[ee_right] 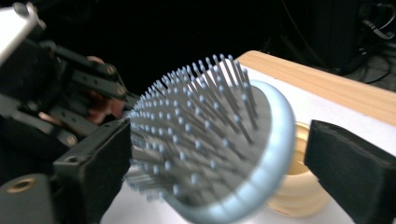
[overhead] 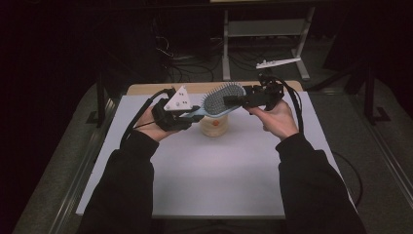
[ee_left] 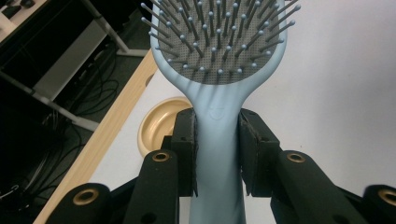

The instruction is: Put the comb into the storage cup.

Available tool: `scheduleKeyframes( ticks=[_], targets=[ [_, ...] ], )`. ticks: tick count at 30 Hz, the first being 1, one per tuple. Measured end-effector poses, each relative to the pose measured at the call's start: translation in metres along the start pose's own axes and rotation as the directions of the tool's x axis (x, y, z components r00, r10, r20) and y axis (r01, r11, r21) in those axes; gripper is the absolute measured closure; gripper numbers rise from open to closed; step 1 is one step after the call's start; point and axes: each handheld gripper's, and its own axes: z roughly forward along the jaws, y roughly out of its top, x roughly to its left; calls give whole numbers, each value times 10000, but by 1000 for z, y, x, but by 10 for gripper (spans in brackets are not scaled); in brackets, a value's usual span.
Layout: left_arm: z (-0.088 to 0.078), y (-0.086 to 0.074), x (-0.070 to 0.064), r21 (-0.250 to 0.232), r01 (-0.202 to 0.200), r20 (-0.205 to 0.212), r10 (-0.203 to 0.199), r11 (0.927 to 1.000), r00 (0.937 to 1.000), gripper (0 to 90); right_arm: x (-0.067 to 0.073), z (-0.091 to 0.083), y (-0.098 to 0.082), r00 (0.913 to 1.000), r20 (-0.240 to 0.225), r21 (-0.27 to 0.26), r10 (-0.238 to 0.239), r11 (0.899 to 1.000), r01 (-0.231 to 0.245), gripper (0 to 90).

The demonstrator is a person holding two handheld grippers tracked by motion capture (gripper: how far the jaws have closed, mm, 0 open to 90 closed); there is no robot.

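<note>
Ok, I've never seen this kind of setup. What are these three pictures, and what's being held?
There is no robot here: a person at a table holds a hand-operated two-jaw gripper in each hand. The high view looks down from above the person's side. The other two pictures come from small cameras riding on each gripper, looking along its own black jaws.

The left gripper is clamped on the handle of a light blue hairbrush, bristles up. The right gripper has its jaws open on either side of the brush head, one among the bristles and one behind its back, not yet closed. A small cream bowl sits on the table below the brush.
</note>
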Motion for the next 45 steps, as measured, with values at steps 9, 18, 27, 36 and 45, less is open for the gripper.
scheduleKeyframes(
  ticks=[9, 18, 27, 36, 45],
  targets=[
    [2, 2, -2, -170, 0, -175, -3, 9999, 9998, 703, -3, 3, 3, 9886, -998, 261, 1130, 9935, -1110, 263],
    [7, -3, -3, -198, 60, -207, -65, 9998, 9998, 701, -6, -1, 6, 9738, -1290, 280, 1875, 9823, -1854, 438],
    [12, -2, -4, -657, 404, -131, -414, 9970, 9991, 703, 5, -10, 24, 9806, -988, 664, 1694, 9843, -1633, 519],
    [25, -4, 0, -1020, 1077, 307, -1051, 9889, 9940, 700, 4, -12, 30, 9836, -489, 798, 1739, 9823, -1697, 529],
    [34, -4, 4, -1215, 1604, 319, -1577, 9795, 9870, 634, 4, -21, 37, 9889, 24, 570, 1487, 9873, -1486, 539]
  ],
)
